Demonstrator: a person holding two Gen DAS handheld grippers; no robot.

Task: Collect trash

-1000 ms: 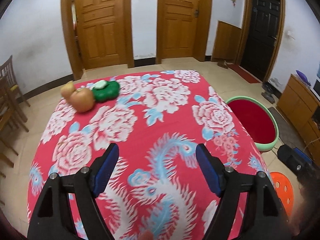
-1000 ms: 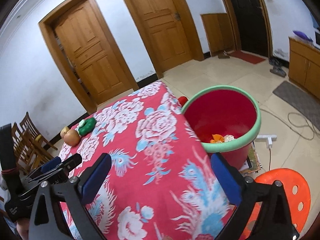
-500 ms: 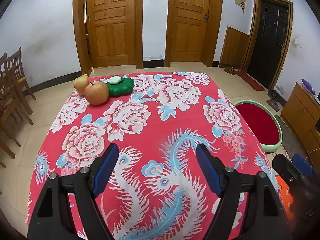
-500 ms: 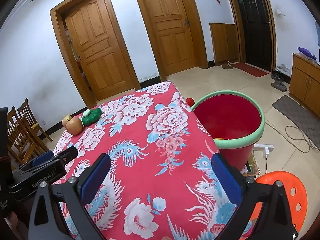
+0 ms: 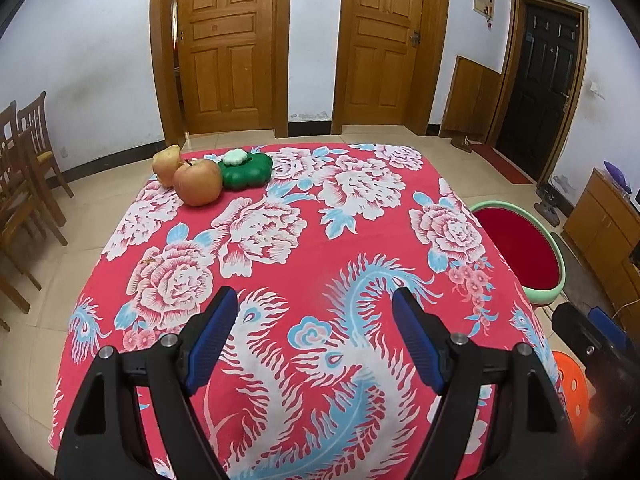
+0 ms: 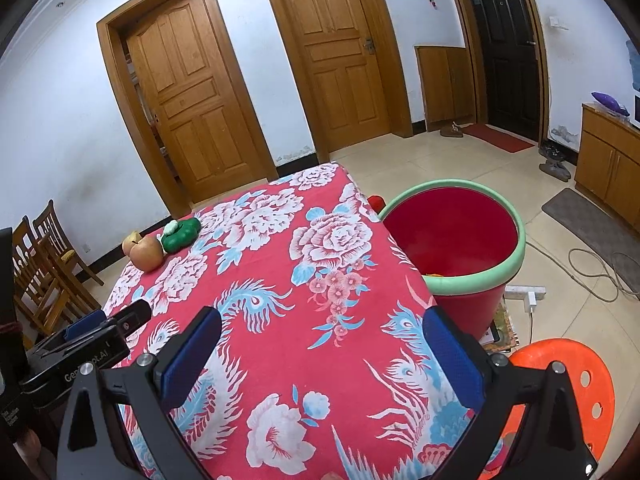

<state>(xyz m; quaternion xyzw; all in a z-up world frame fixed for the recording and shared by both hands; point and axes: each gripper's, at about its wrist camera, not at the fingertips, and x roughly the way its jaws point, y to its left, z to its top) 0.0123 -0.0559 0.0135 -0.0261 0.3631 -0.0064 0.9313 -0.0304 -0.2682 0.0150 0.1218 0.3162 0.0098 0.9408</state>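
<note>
A red bin with a green rim [image 6: 476, 280] stands on the floor at the table's right side; something orange lies at its bottom. It shows in the left wrist view as the bin [image 5: 558, 248] too. At the far left corner of the red flowered tablecloth [image 5: 304, 240] sit an apple [image 5: 197, 182], a bitten fruit [image 5: 166, 164] behind it, and a green lobed box with a white lid [image 5: 246, 170]. My left gripper [image 5: 314, 334] is open over the near part of the cloth, holding nothing. My right gripper [image 6: 320, 364] is open and empty near the front right edge.
Wooden chairs [image 5: 24, 184] stand left of the table. An orange plastic stool [image 6: 576, 384] sits by the bin, with a power strip and cable [image 6: 524, 292] on the floor. A low wooden cabinet [image 6: 608, 160] lines the right wall. Closed doors are behind.
Both views have levelled out from a tilted, blurred state to a steady one; the fruit and green box now sit sharper and slightly closer. Both grippers stay open.
</note>
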